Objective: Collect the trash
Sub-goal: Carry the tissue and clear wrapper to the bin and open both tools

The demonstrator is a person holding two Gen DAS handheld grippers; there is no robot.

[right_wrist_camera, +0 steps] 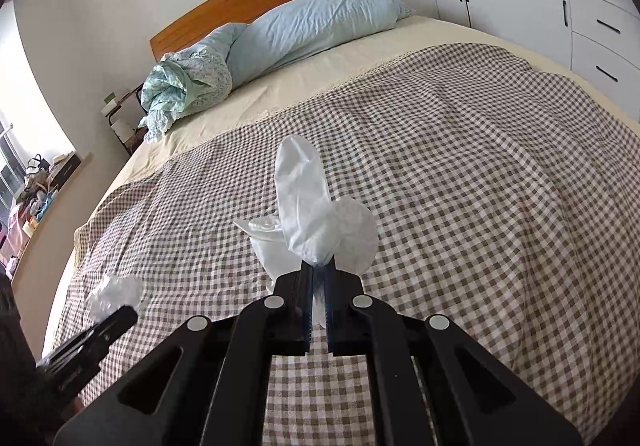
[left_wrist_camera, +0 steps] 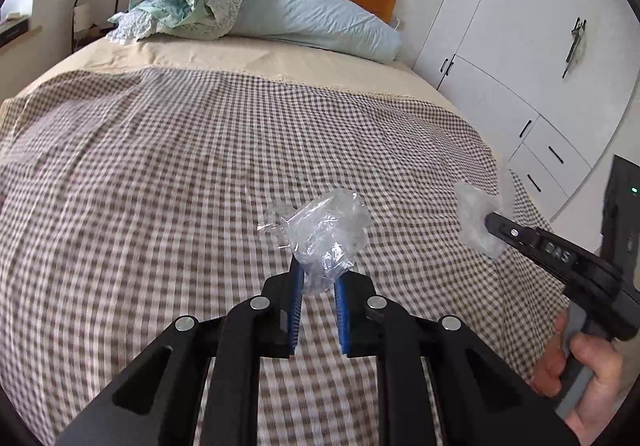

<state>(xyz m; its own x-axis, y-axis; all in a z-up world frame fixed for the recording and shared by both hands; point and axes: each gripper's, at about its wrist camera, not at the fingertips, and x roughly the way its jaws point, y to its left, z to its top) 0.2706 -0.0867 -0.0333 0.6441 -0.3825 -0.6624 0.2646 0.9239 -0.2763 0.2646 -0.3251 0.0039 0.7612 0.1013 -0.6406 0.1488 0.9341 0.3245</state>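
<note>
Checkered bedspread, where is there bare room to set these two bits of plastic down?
The checkered bedspread lies bare between the grippers and the cream sheet. Crowded only at the headboard: blue pillow, bundled quilt. Left gripper holds clear plastic; right gripper holds white plastic.

Glossy clear plastic wrapper [left_wrist_camera: 320, 234] was noted between matt black fingers [left_wrist_camera: 280, 286]; woven checked cloth bedspread [left_wrist_camera: 160, 174] beneath.

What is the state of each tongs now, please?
Left tongs: closed on a clear plastic wrapper.
Right tongs: closed on a white plastic bag.
</note>
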